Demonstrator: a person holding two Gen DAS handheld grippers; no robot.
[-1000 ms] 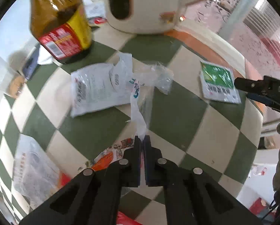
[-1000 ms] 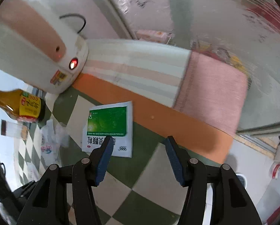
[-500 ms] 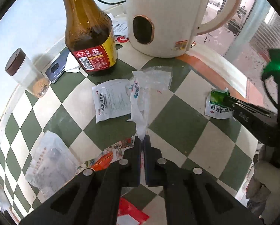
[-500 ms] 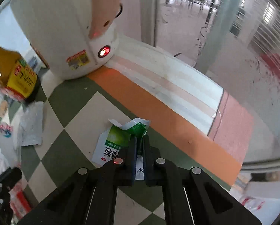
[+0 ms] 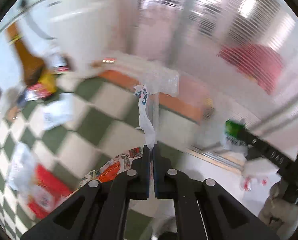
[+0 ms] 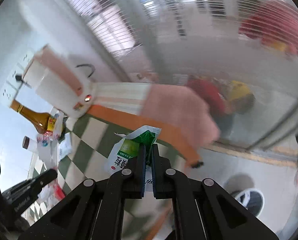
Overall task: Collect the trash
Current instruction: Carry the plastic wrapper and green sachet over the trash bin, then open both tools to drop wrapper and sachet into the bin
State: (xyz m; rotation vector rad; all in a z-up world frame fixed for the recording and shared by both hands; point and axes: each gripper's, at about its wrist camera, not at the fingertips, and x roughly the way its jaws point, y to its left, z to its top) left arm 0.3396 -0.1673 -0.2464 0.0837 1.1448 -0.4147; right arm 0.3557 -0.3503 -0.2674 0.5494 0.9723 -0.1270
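Both views are pretty motion-blurred, so only the big stuff is readable.

Left tongs (image 5: 151, 148) are clamped together on a thin clear plastic wrapper (image 5: 149, 108) with some blue print on it. The wrapper sticks straight out ahead of the tips and hangs free in the air, clear of the green-and-white checkered counter (image 5: 101, 124) below it. Off to the left of these tongs, back on the counter, there's a brown sauce bottle (image 5: 32, 68) with a yellow and red label, and nearer, a white packet (image 5: 56, 113) lying flat. Lower left, close to the tong body, there's a red wrapper (image 5: 47, 182) and a crumpled clear bag (image 5: 19, 166), both very smeared.

Right tongs (image 6: 147, 150) are pinched shut on a green-and-white sachet (image 6: 127, 150), gripping it at its crumpled green part; the white printed half droops to the left of the tips. It's lifted, not lying on the counter. Ahead and left of the right tongs sits a white electric kettle (image 6: 55, 88) with a small lit indicator, tilted in the view, with the sauce bottle just beyond it. In the left view the right tongs show up far right with the green sachet at their tip.
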